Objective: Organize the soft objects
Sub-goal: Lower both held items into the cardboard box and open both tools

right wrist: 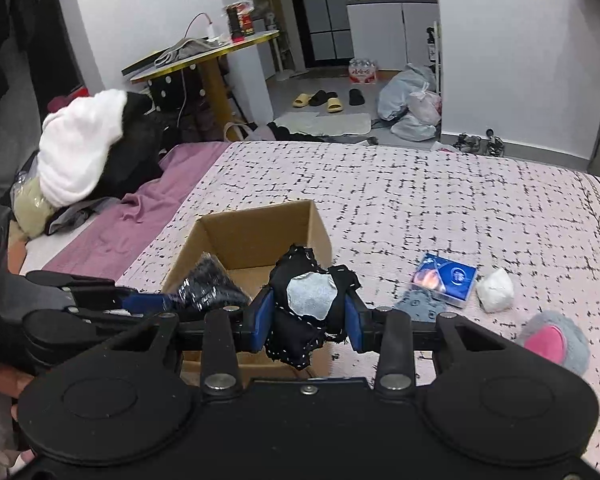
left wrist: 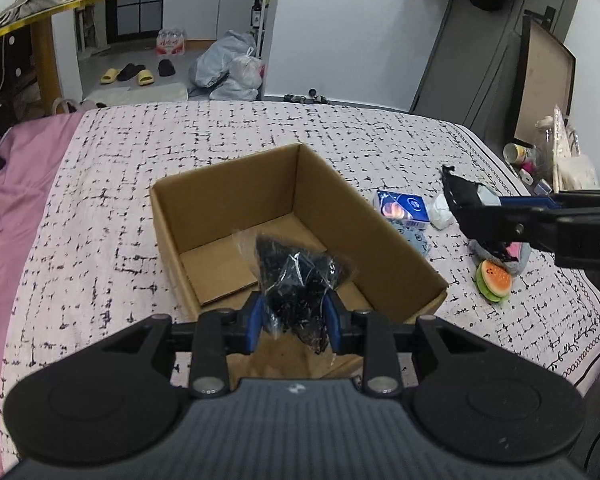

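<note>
Pink bedspread [left wrist: 340, 136] with black dashes, spread over a bed in a cluttered room. Nearest, left gripper [left wrist: 294, 312] clamped on a clear bag of black fabric [left wrist: 300, 276], held over the near end of an open cardboard box [left wrist: 236, 196]. Right gripper [right wrist: 311, 322] pinched on a black garment with a grey patch [right wrist: 312, 300], hanging above the box's near right corner. Beyond, lying on the spread right of the box: a burger plush [left wrist: 494, 280], a grey-and-pink plush [right wrist: 554, 340], a blue tissue pack [right wrist: 446, 278], a white wad [right wrist: 495, 290]. Farther back, slippers [right wrist: 328, 100] and plastic bags [right wrist: 414, 106] on the floor.
</note>
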`<act>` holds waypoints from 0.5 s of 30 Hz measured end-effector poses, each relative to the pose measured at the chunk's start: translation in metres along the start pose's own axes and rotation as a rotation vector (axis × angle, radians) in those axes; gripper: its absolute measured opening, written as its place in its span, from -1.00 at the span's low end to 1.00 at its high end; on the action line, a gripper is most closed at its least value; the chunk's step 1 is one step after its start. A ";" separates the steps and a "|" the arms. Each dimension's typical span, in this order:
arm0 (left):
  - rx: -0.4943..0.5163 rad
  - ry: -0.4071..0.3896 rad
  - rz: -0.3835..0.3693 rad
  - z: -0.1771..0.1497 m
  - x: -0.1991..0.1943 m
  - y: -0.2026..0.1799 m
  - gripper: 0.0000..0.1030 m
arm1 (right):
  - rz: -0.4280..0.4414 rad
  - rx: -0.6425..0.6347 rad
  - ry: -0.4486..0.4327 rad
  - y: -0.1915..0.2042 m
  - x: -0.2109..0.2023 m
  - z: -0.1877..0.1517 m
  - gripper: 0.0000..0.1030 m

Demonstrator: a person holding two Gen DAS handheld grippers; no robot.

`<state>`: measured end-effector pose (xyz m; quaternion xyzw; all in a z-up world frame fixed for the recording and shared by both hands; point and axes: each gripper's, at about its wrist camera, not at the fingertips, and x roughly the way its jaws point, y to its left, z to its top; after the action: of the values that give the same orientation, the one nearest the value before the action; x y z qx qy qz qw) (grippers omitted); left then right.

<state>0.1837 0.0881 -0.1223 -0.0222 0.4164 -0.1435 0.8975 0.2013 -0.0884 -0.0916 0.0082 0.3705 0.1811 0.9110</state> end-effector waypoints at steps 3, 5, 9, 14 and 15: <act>0.005 -0.023 -0.003 -0.002 -0.006 0.003 -0.24 | 0.004 -0.016 0.012 0.008 0.007 0.003 -0.27; 0.000 -0.046 0.011 -0.003 -0.013 0.006 -0.13 | 0.008 -0.031 0.024 0.013 0.013 0.004 -0.27; -0.022 -0.084 0.014 -0.003 -0.026 0.012 -0.09 | 0.015 -0.055 0.049 0.021 0.026 0.006 -0.26; -0.066 -0.110 0.019 -0.001 -0.033 0.024 0.01 | 0.026 -0.107 0.088 0.033 0.044 0.010 -0.24; -0.074 -0.112 0.021 -0.002 -0.034 0.026 0.02 | 0.029 -0.117 0.093 0.035 0.046 0.011 -0.24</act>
<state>0.1678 0.1226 -0.1020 -0.0590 0.3706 -0.1171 0.9195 0.2277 -0.0385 -0.1093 -0.0479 0.4011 0.2159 0.8890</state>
